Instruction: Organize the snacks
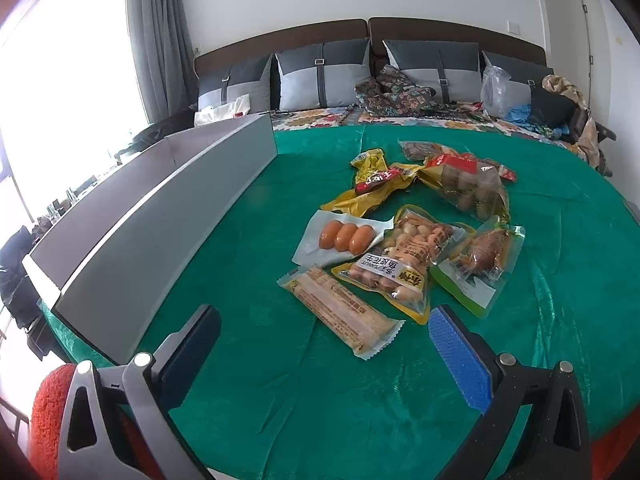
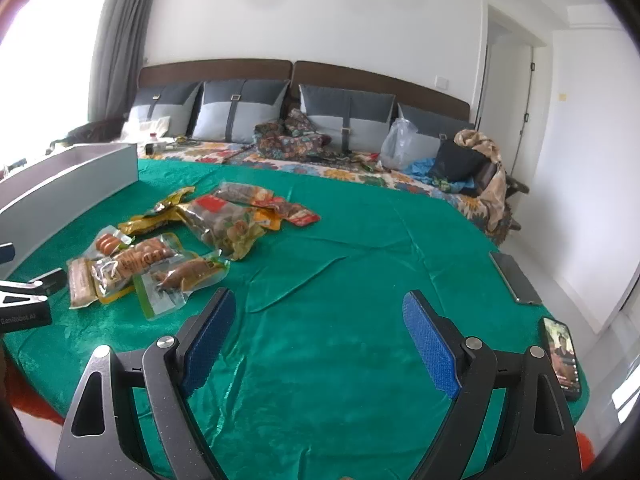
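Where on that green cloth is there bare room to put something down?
Bare cloth lies between the snack pile and the two phones at the right edge, under the open right gripper. A narrower strip runs between the pile and the grey box. The pile itself is crowded, with overlapping packets.

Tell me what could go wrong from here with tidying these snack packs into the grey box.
The packs overlap: the peanut pack lies on the sausage pack and beside the long bar, so the open left gripper may drag neighbours along. Two phones lie near the green cloth's edge by the right gripper; a sweep might knock them off.
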